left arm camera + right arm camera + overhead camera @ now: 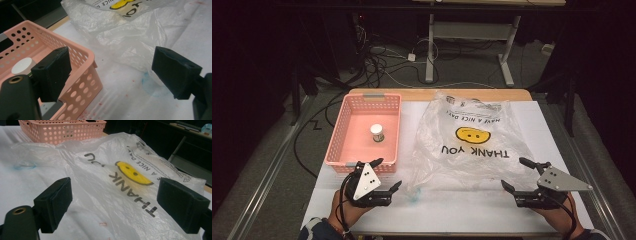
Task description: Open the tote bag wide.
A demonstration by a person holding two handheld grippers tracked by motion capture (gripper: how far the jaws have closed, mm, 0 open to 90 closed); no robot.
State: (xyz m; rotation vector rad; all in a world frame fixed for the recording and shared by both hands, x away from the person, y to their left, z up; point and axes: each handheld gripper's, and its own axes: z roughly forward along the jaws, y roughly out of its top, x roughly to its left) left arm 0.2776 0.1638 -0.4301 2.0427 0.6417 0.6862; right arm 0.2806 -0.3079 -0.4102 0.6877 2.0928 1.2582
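the plastic bag (pixel 469 142) lies flat, its near edge facing both grippers for opening. the left gripper (pixel 384 175) and right gripper (pixel 518 173) flank that edge, jaws wide and empty.

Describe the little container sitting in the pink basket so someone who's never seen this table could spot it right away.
Find the pink perforated basket on the left of the white-covered table, beside the clear plastic bag with the yellow smiley. Near the basket's middle stands a small jar, upright and alone. Its round white lid sets it apart.
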